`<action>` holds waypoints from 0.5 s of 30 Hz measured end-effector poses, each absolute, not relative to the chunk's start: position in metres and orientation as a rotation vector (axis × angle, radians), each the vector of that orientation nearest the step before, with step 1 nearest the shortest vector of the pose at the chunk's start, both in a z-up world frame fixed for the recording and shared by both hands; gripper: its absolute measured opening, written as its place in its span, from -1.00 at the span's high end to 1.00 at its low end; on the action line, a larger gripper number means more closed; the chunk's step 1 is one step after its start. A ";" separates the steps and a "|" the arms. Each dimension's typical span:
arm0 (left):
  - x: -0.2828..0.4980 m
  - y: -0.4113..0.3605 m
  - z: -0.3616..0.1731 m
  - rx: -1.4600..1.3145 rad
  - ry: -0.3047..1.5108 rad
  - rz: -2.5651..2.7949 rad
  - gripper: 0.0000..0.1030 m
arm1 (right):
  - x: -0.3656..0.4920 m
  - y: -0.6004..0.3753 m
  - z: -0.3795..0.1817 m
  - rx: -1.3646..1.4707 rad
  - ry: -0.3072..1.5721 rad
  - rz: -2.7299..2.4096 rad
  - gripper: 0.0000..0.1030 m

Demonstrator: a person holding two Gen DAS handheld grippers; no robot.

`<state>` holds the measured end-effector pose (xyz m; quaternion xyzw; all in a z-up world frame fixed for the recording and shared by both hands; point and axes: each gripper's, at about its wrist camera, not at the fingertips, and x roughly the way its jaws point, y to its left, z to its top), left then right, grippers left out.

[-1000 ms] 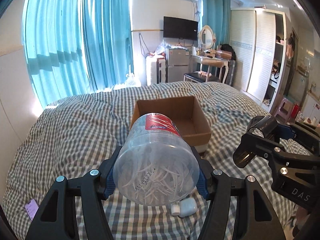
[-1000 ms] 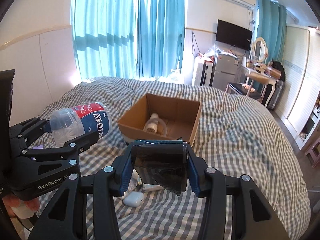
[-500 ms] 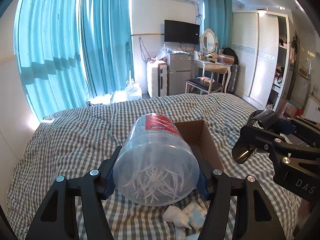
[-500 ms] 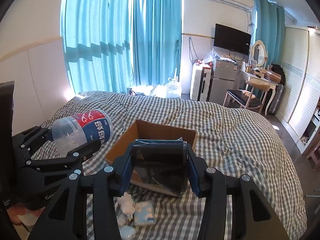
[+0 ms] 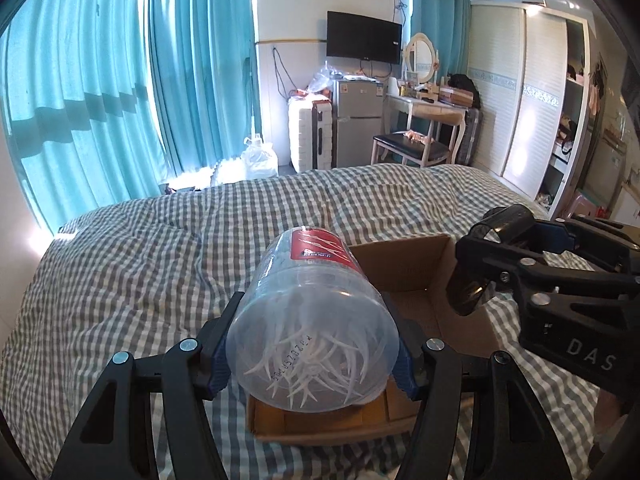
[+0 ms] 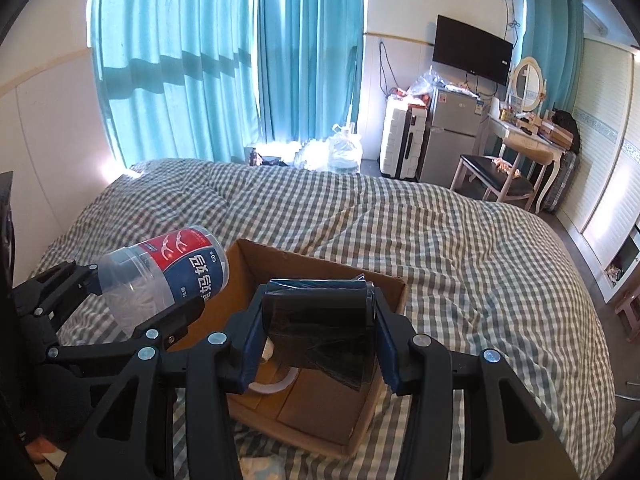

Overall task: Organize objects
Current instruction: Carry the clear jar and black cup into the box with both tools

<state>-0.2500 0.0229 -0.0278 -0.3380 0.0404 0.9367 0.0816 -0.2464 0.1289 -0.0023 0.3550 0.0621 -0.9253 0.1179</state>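
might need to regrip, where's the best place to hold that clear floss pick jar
Grip the clear jar across its round body near the base, jaws on opposite curved sides, coming from behind the base as the left gripper does now. The smooth straight wall there gives both pads even contact, and the label stays clear.

We hold our left gripper [image 5: 312, 354] tilted downward, its blue-padded fingers [image 5: 218, 354] pressing both sides of what it carries, jaws roughly half apart. Our right gripper [image 6: 318, 330] points down at a similar slant beside it, its fingers [image 6: 252, 344] clamped on its own load. The two sit side by side, near but not touching.
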 end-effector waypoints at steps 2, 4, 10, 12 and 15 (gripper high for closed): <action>-0.261 0.028 -0.037 -1.017 0.137 2.790 -0.26 | -0.258 0.131 -0.013 1.061 0.184 -2.701 0.09; -0.272 0.031 -0.044 -1.034 0.140 2.777 -0.26 | -0.272 0.132 -0.023 1.086 0.183 -2.692 0.09; -0.298 0.037 -0.070 -1.084 0.109 2.743 -0.26 | -0.307 0.139 -0.050 1.144 0.167 -2.668 0.09; -0.304 0.041 -0.079 -1.103 0.096 2.729 -0.26 | -0.318 0.141 -0.060 1.166 0.159 -2.661 0.09; -0.311 0.046 -0.092 -1.125 0.103 2.702 -0.26 | -0.328 0.144 -0.072 1.196 0.153 -2.648 0.09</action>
